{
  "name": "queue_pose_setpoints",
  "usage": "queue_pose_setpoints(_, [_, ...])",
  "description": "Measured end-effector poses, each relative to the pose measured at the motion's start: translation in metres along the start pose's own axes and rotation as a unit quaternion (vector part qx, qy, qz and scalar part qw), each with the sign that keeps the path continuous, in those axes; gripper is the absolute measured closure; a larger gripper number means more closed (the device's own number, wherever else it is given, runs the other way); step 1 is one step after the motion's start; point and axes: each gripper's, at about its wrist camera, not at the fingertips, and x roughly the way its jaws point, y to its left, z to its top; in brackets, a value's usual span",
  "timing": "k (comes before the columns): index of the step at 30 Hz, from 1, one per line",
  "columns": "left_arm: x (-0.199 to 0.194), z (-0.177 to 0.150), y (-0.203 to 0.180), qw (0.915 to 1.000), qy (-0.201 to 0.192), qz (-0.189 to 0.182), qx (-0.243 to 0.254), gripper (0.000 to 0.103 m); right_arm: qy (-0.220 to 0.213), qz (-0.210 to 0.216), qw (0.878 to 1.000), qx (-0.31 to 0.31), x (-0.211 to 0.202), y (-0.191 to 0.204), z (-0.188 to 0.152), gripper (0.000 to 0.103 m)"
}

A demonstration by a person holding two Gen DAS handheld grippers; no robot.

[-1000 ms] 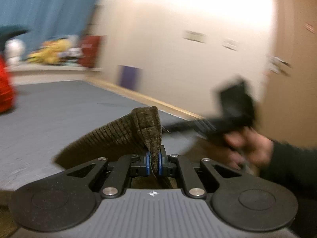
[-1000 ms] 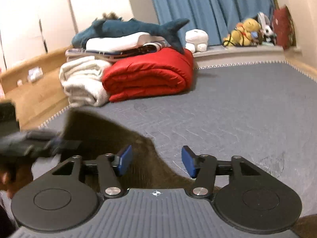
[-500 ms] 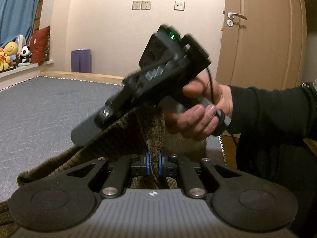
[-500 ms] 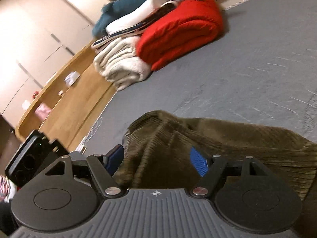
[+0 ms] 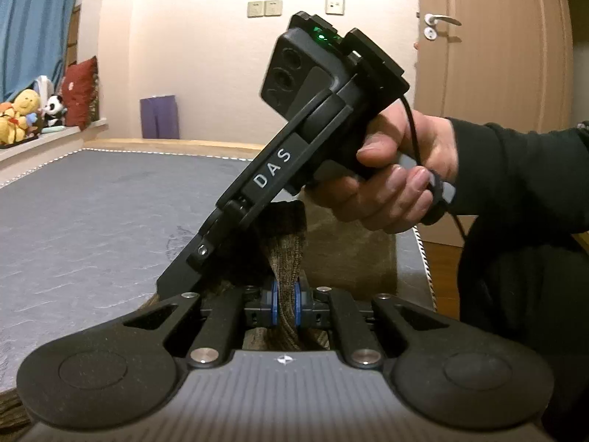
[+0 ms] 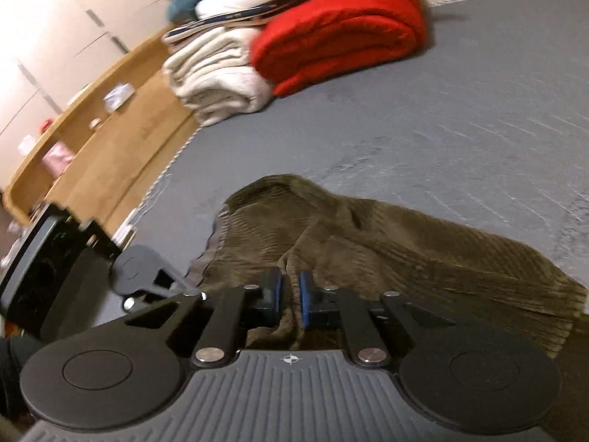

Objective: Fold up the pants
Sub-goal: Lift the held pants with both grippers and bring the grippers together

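On the grey bed cover (image 6: 460, 118) lie the olive-brown corduroy pants (image 6: 386, 243), bunched. The left gripper (image 5: 285, 304) pinches a fold; the right gripper (image 6: 291, 296) is closing its jaws on another. Red folded quilt (image 6: 342, 33) behind.

The pants (image 6: 386, 243) are olive-brown with fine corduroy ribs. The bed cover (image 6: 478, 110) is slate grey, edged with a white dotted trim. At 12 o'clock in the right wrist view a bright red blanket (image 6: 338, 33) lies beside cream towels (image 6: 217, 77). Both grippers are black with blue pads (image 6: 303, 296); the right gripper's (image 5: 235, 276) body carries white "DAS" lettering and a green light. In the left wrist view, at 10 o'clock, hangs a blue curtain (image 5: 33, 25), below it a yellow plush (image 5: 18, 114); the sleeve (image 5: 515, 169) at 3 o'clock is black
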Motion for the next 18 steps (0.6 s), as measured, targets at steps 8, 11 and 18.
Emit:
queue_pose_setpoints(8, [-0.020, 0.007, 0.012, 0.9986, -0.035, 0.023, -0.032, 0.082, -0.048, -0.023, 0.998, 0.021, -0.026, 0.012, 0.008, 0.094])
queue_pose_setpoints(11, [-0.037, 0.012, 0.024, 0.9946, -0.075, 0.033, -0.063, 0.060, -0.098, -0.016, 0.994, 0.045, -0.050, 0.014, 0.013, 0.094])
queue_pose_setpoints(18, [-0.075, 0.006, 0.075, 0.9609, -0.147, 0.149, -0.181, 0.049, -0.280, -0.031, 0.944, 0.172, -0.121, 0.001, 0.013, 0.094])
